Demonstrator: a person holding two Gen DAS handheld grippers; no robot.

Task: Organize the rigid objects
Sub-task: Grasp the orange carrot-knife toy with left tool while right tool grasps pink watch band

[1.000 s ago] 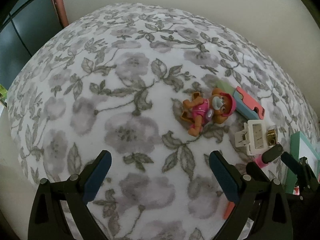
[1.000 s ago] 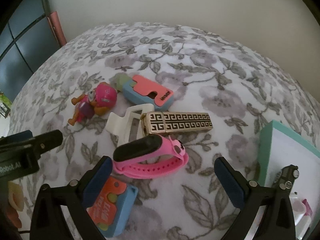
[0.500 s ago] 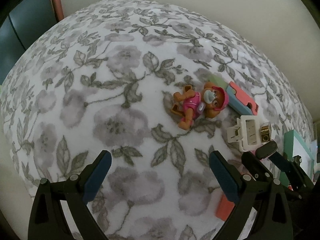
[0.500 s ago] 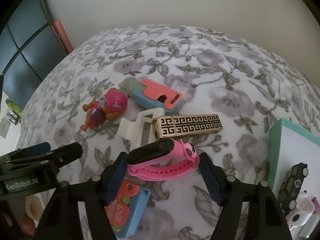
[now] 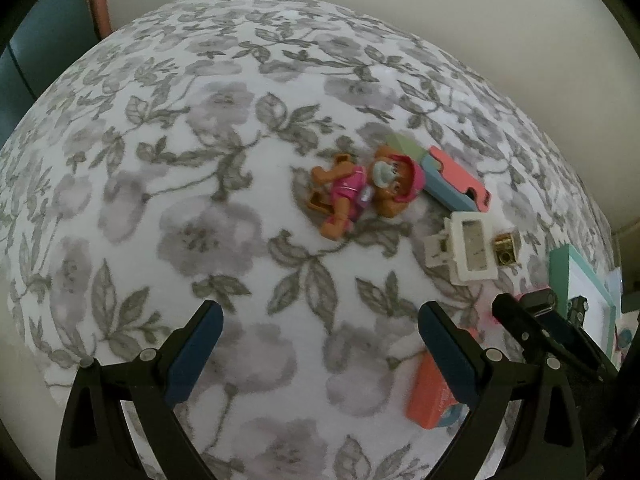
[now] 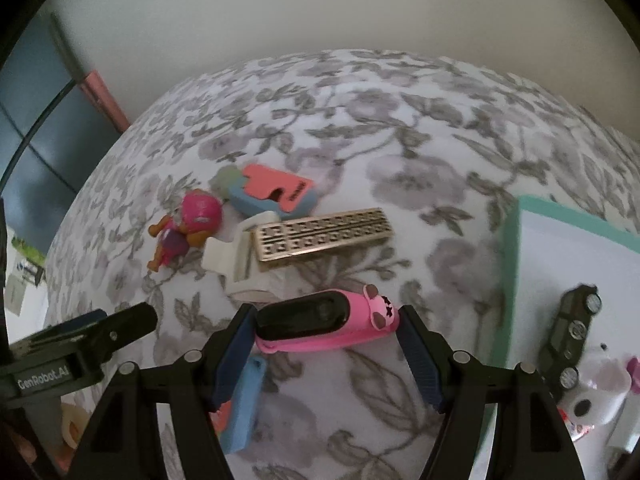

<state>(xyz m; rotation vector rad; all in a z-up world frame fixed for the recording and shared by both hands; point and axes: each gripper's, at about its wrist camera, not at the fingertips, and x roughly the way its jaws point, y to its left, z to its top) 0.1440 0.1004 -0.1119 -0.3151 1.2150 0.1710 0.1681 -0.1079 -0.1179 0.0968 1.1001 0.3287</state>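
1. Right gripper (image 6: 326, 354) is down over the flowered cloth (image 6: 400, 120), and its blue pads (image 6: 236, 356) sit against both ends of the pink watch (image 6: 328, 322) — jaws about half open, clamped on the band.
2. The watch lies crosswise between the fingers, dark screen to the left, little animal face to the right.
3. Just beyond it: a white clip (image 6: 236, 258) with a gold patterned bar (image 6: 322, 234) lying against it.
4. Further back, a coral and blue case (image 6: 276, 196), and beside that a toy figure (image 6: 186, 228) in a pink helmet, on its side.
5. Under the right gripper's left finger, a blue and orange block (image 6: 242, 404) rests on the cloth.
6. Off to the right, a teal-edged tray (image 6: 510, 280) with a dark toy car (image 6: 570, 330) inside; the other things in it are too blurred to name.
7. Left gripper (image 5: 318, 348) hangs wide open over bare cloth, nothing between its fingers.
8. From the left wrist view, the toy figure (image 5: 360, 190) lies ahead, well clear of the fingers, with the white clip (image 5: 466, 250) further right.
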